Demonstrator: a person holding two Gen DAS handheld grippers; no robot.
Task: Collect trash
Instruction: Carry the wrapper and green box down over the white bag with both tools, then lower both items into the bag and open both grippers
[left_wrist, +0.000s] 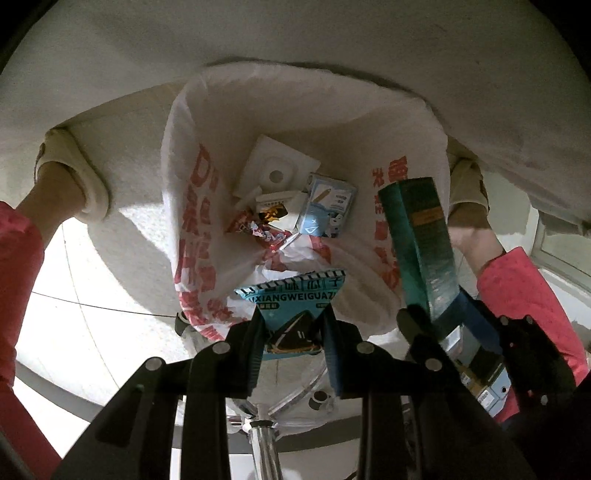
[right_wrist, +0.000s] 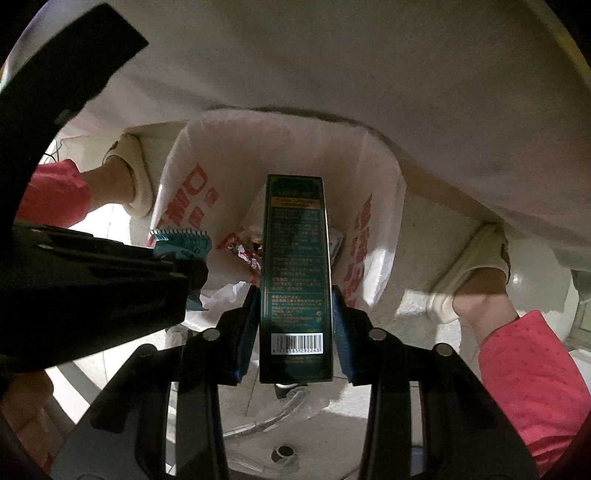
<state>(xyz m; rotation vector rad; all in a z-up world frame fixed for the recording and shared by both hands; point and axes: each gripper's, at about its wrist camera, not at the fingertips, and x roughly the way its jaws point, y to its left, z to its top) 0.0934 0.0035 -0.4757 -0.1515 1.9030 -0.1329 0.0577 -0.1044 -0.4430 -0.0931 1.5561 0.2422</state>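
Left hand-held gripper (left_wrist: 293, 332) pinched a flat teal snack packet (left_wrist: 295, 295) between its blue pads; the packet's serrated top edge carried the partly readable lettering "UXIANGWEIGUAZI". It was held just above the near rim of the plastic bag (left_wrist: 421, 155).

Right hand-held gripper (right_wrist: 295, 328) was clamped on the long sides of a tall dark-green carton (right_wrist: 295, 266), a glossy rectangular box printed with fine text too small to read, an orange band near its far end and a white barcode panel near the pads. The carton's far end reached over the bag mouth; in the left wrist view the same carton (left_wrist: 421, 243) stood at the bag's right edge.

The bag, thin white crinkled film with large red characters and the letter "D" on its wall, was held open between two knees in pink trousers (right_wrist: 532, 384). Inside lay a white moulded tray (left_wrist: 275, 170) with a round recess, a light-blue and white small carton (left_wrist: 328, 206) bearing a pencil drawing, and a crumpled red wrapper (left_wrist: 258, 229). Pale floor tiles (left_wrist: 74, 295) showed below.
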